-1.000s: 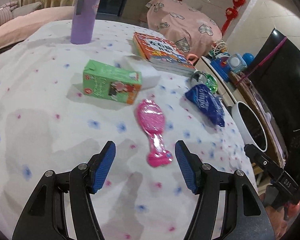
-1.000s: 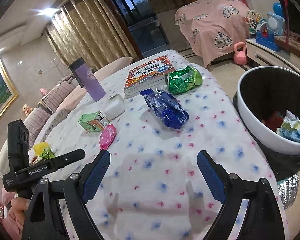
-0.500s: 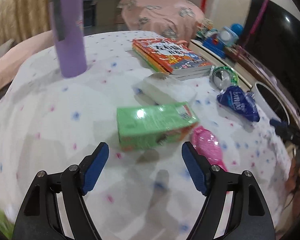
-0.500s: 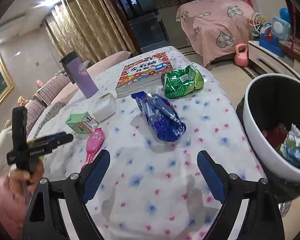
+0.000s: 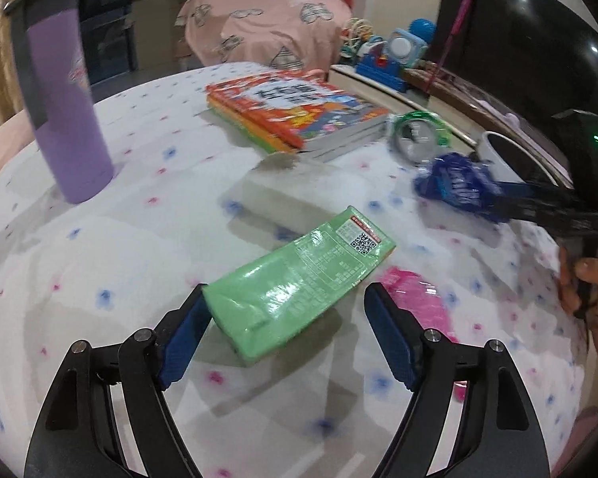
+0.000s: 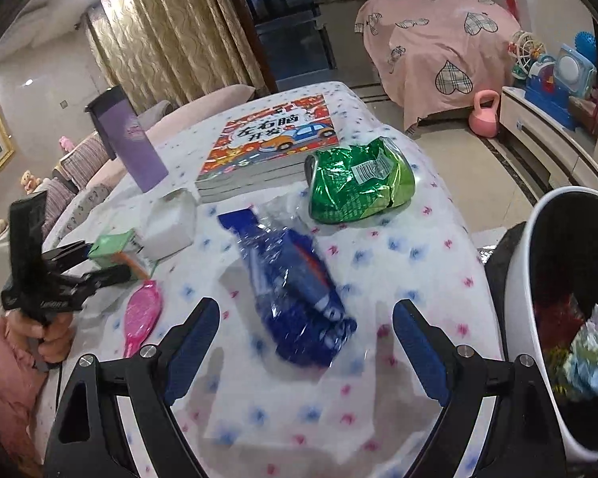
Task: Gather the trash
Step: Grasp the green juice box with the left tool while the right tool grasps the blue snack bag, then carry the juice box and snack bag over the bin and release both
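Straddling the green rectangular drink carton [image 5: 299, 279], left gripper [image 5: 287, 334] spread wide, nothing clamped. Right gripper [image 6: 307, 342] gaping over the crinkled blue plastic wrapper [image 6: 295, 302]. White round bin [image 6: 538, 279], frame right, holds some scraps; crumpled green foil bag [image 6: 358, 179] remains.

Both grippers are wide open. The left gripper [image 5: 287, 338] is low over the table. The right gripper [image 6: 307, 342] hangs near the table's right edge.

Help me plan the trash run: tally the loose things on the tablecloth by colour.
Green: 2, carton, crumpled bag
Blue: 1, wrapper
Pink: 1, brush
Purple: 1, tumbler
White: 1, packet
Orange: 1, book stack
Total: 7
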The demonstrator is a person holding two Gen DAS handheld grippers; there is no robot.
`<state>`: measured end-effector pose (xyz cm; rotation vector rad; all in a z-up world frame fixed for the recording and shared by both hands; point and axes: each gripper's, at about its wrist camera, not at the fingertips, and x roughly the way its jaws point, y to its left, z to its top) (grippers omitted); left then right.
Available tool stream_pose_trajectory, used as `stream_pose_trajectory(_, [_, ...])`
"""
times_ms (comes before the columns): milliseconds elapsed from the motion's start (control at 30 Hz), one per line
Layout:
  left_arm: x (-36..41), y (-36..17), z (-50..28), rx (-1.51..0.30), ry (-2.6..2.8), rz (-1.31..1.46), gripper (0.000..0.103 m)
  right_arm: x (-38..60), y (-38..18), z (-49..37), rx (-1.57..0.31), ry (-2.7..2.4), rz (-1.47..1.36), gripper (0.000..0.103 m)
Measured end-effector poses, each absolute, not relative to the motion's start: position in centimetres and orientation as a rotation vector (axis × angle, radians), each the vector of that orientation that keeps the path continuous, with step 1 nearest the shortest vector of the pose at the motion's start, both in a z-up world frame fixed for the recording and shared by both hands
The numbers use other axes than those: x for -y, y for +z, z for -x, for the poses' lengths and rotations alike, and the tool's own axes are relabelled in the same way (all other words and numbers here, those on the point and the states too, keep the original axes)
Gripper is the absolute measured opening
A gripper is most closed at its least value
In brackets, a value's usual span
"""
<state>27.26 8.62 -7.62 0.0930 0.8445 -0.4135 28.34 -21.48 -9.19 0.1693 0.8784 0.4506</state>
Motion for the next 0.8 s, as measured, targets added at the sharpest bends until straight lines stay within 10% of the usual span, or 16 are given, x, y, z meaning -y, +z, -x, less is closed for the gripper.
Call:
stream_pose_trajectory(100, [-7.3, -7.5, -26.1, -0.861, -0.407, -0.092, 0.047, 21.1, -9.6, -28.6, -0.893, 0.449, -0.148, 0.053])
stream_pose_trajectory(233, [-5.7, -7.7, -23.6, -0.86, -0.363, -0.1, 0.035, 21.2, -9.5, -27.7, -0.882, 0.449, -0.151, 0.041])
stream_pose_trajectory(800, [0.0, -3.9, -17.6, -0.738, -0.335, 0.101, 0.034, 26.8, -7.1, -20.8, -0.81, 0.433, -0.313, 0.034])
